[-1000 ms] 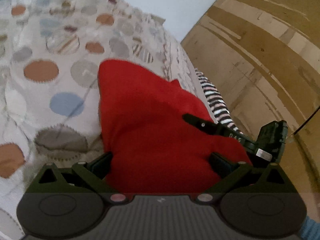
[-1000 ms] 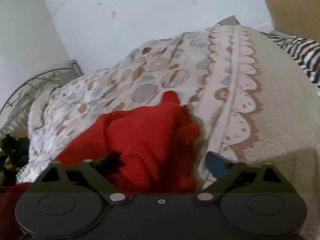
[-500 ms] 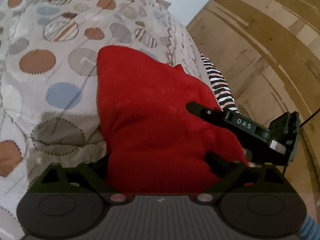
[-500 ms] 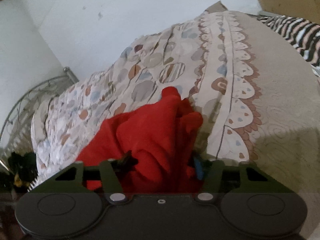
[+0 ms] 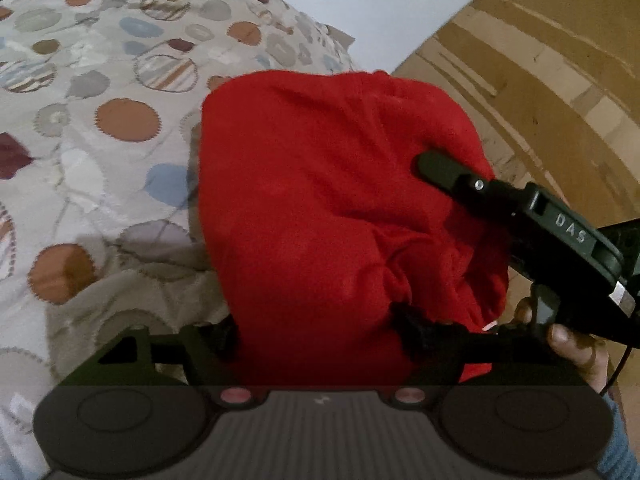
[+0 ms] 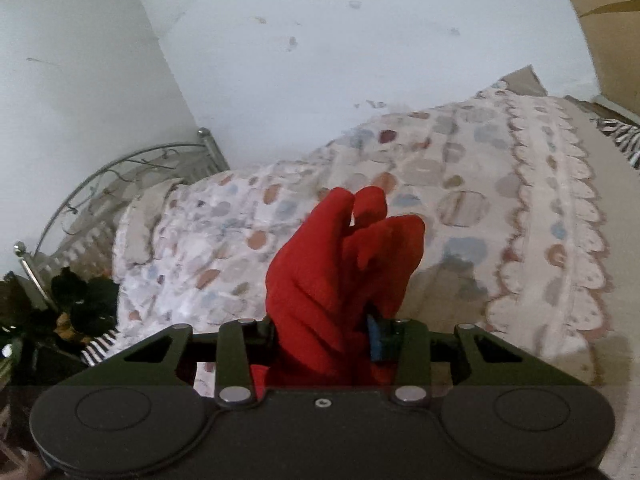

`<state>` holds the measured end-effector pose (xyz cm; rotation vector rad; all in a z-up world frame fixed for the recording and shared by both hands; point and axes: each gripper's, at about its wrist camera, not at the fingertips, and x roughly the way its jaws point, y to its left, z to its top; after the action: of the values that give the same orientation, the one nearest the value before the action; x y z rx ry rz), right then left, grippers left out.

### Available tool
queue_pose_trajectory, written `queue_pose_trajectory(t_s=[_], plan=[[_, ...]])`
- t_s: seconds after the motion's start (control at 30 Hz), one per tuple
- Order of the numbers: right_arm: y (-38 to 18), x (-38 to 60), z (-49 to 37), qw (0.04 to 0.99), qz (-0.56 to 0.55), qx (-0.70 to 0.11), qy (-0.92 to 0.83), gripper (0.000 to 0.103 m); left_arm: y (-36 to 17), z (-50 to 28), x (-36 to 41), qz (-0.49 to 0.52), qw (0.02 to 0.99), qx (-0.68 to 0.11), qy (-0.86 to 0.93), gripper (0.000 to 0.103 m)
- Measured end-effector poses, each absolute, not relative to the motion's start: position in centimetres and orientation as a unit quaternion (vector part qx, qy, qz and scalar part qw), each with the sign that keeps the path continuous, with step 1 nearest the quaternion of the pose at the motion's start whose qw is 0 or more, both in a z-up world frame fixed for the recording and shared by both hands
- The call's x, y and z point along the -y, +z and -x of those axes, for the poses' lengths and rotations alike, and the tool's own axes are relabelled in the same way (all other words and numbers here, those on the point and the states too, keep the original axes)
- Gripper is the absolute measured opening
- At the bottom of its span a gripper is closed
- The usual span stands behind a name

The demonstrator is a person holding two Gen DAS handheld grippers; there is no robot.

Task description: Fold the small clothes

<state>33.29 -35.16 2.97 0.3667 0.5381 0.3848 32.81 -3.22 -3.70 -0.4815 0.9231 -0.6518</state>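
A red garment (image 5: 320, 200) is bunched over the patterned bedspread (image 5: 100, 120). In the left wrist view my left gripper (image 5: 318, 330) has the cloth filling the gap between its closing jaws, with creases gathered at the right-hand finger. One finger of the other gripper (image 5: 452, 176) reaches into the garment's right side, with a person's hand (image 5: 572, 344) behind it. In the right wrist view my right gripper (image 6: 324, 332) has its jaws closing on a thick fold of the red garment (image 6: 332, 264), which stands up above the bedspread (image 6: 460, 168).
The bed's edge drops to a wooden floor (image 5: 540, 80) on the right. A striped black-and-white cloth (image 6: 624, 140) lies at the far right of the bed. A metal bed frame (image 6: 100, 172) and a dark plant (image 6: 76, 300) stand at the left, with white walls behind.
Both grippers' jaws have narrowed onto the red garment. The right gripper has risen, pulling its fold up off the bedspread. The left gripper has shifted a little and the cloth now bulges higher.
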Motion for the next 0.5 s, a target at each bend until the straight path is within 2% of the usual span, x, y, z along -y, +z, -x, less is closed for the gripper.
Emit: queue_pose_trajectory(t_s=[0.23, 0.5], plan=[[4.5, 30.1, -35.8, 0.914, -0.207, -0.257, 0.235, 0.041, -1.6, -33.3, -1.7, 0.204, 0.847, -0.416, -0.259, 0.076], [1.3, 25.7, -41.8, 0.874, -0.321, -0.27, 0.244, 0.041, 1.6, -36.5, -6.8, 0.12, 0.888, -0.411, -0.166, 0.076]])
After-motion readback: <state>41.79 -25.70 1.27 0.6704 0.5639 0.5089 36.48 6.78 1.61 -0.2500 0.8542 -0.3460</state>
